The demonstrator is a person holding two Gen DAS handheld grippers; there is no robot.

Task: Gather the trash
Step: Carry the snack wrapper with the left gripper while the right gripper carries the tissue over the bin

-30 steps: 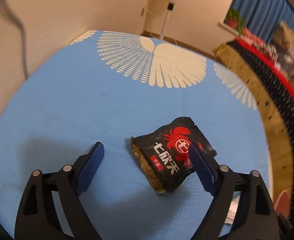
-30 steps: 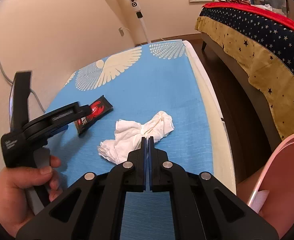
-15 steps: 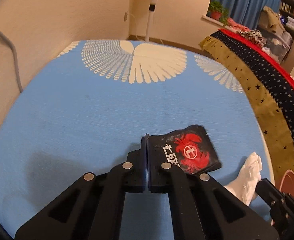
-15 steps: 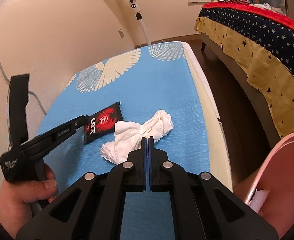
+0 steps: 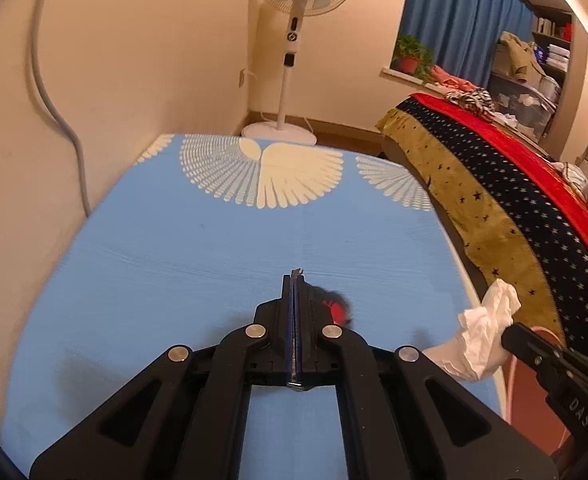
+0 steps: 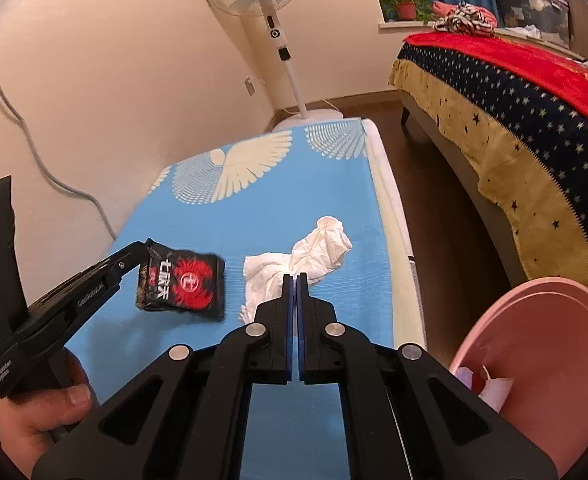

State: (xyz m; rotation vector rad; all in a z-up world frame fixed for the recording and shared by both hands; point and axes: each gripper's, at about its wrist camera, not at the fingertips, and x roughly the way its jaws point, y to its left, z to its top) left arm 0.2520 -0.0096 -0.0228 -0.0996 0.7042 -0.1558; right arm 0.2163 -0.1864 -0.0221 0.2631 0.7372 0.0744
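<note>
Home bedroom: bed with starred cover, standing fan, blue curtains, potted plant.

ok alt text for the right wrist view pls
The right gripper holds crumpled white tissue over a blue table; the left gripper pinches a black-and-red snack packet by its corner. A pink bin sits lower right.

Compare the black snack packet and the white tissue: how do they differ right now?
The snack packet is black with red print, flat and boxy; the tissue is plain white and crumpled. The left gripper pinches the packet at one corner; the right gripper grips the tissue. Both hang over the blue mat.
</note>
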